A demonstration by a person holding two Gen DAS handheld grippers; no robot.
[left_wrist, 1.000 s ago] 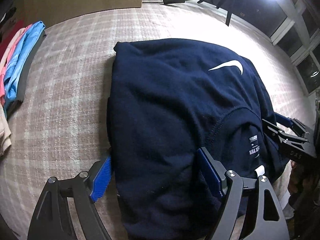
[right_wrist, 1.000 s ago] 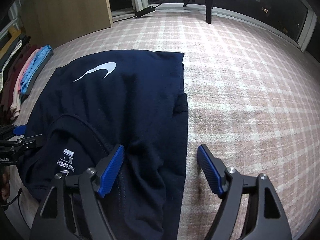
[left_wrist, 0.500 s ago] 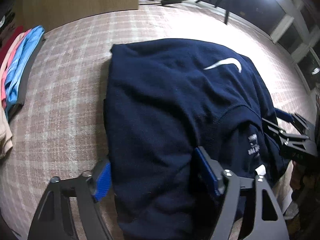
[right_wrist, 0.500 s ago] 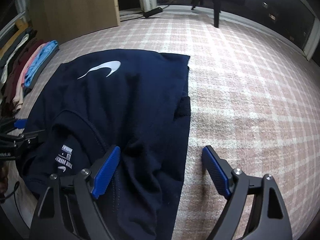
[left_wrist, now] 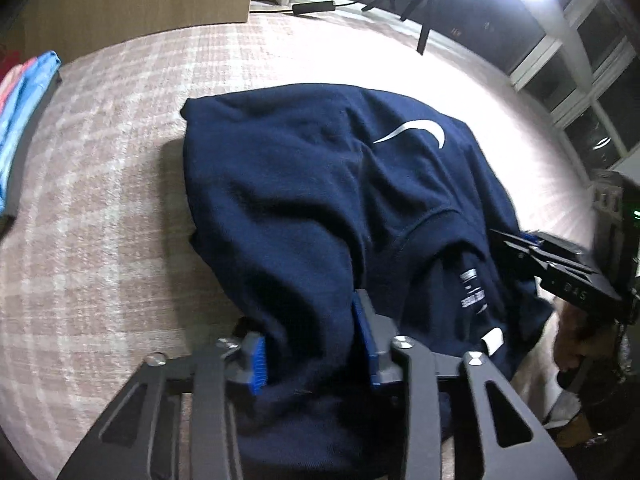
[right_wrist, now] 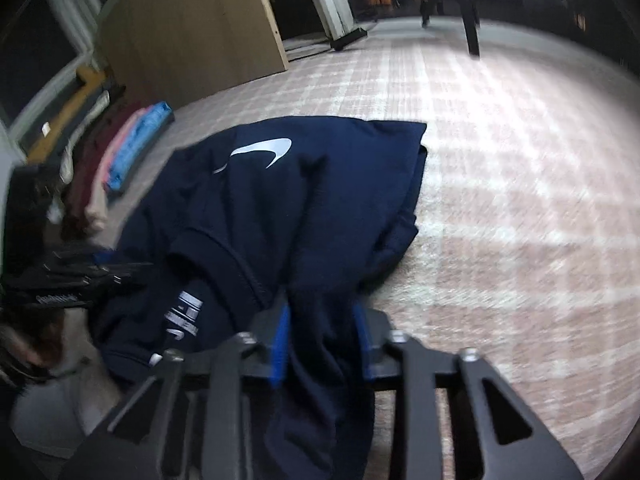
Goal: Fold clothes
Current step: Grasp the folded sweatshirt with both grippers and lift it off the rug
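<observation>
A pale pink-and-cream checked carpet [left_wrist: 120, 208] covers the floor of a dim room, with a light wooden panel [right_wrist: 192, 36] standing at the far side and a bright lamp glaring from one corner. On this carpet, the left gripper [left_wrist: 312, 344] has just been closing its jaws, and its blue ribbed pads [left_wrist: 257, 364] now pinch a bunched ridge of a navy blue sweatshirt with a white swoosh logo [left_wrist: 304, 200] at the near shoulder. The right gripper [right_wrist: 320, 340] has likewise just been closing, and its jaws squeeze a gathered fold of the same garment on the other side of the neck opening. A second ago both pairs of jaws stood spread around flat cloth; now the fabric between them is puckered and pulled up off the carpet, and creases run from each grip toward the logo. The sweatshirt lies chest-up with its sides already turned in, its collar and white neck label [left_wrist: 493, 338] nearest the person, its far hem edge flat on the carpet. That suggests both upper corners are secured, so the collar end could be lifted and carried over toward the hem. A stack of folded clothes in blue, pink and maroon [right_wrist: 120, 160] sits well apart by the wall.
</observation>
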